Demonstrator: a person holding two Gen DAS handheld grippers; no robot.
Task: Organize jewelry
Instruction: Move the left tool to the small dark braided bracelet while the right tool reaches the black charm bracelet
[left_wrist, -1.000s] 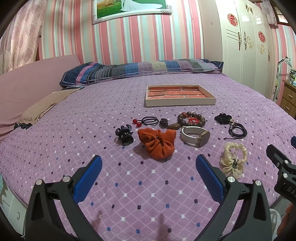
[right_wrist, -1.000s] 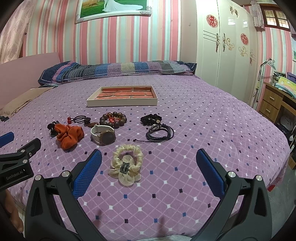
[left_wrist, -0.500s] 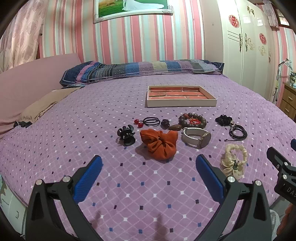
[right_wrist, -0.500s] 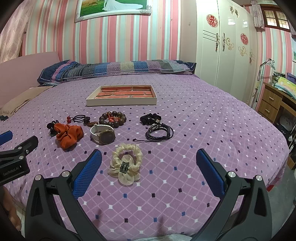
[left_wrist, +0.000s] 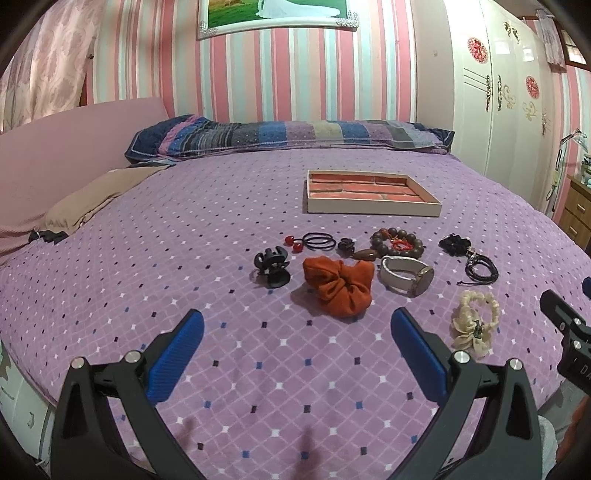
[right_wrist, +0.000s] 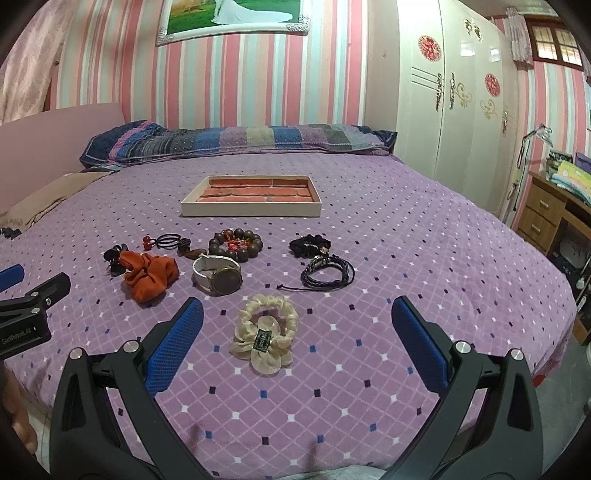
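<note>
Nothing is sorted yet: the far tray (right_wrist: 251, 212) sits empty, and everything, from the orange scrunchie (left_wrist: 338, 284) to the watch (right_wrist: 218, 276) and cream scrunchie (right_wrist: 266, 332), lies on the bedspread nearer me. My left tongs (left_wrist: 295, 343) and right tongs (right_wrist: 295, 332) both gape apart, holding nothing.

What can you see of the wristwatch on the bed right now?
The wristwatch has a white strap curled into a loop and a round dark face in a gold-toned rim. It lies on its side on the purple bedspread, face toward the cameras, between the orange scrunchie and the black cord bracelets, just in front of the wooden bead bracelet. Neither claw touches it.
</note>
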